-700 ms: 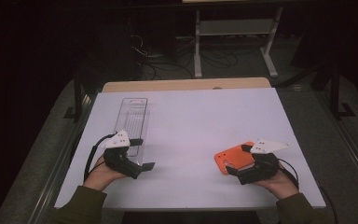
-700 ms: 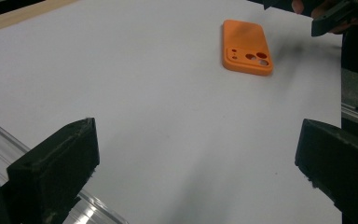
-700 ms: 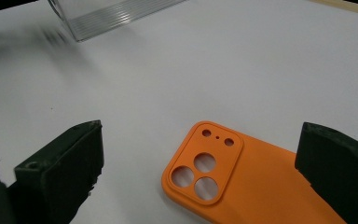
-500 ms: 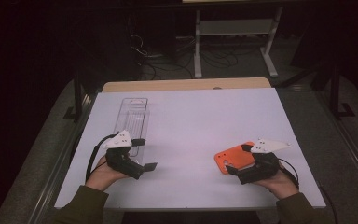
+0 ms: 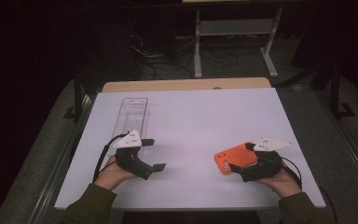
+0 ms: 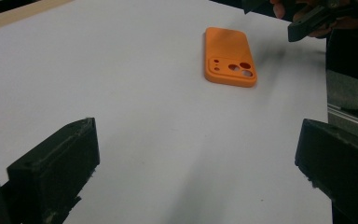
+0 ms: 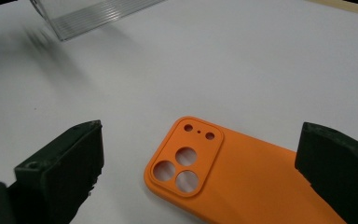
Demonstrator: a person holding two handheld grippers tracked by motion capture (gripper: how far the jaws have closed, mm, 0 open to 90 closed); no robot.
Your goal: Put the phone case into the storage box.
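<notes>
White tabletop (image 5: 191,121) carries the orange phone case (image 5: 234,158) flat, between your right gripper's (image 5: 240,157) wide, empty jaws; close squarely on its long edges. Left gripper (image 5: 153,155) stays open-jawed, empty.

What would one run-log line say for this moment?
left gripper: open, empty | right gripper: open, over orange phone case, not gripping | clear plastic tray: untouched, far left

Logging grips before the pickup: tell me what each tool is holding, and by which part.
Nothing is held. The right tool stands open around the orange phone case, pads off it; the left tool is open over bare table.
</notes>
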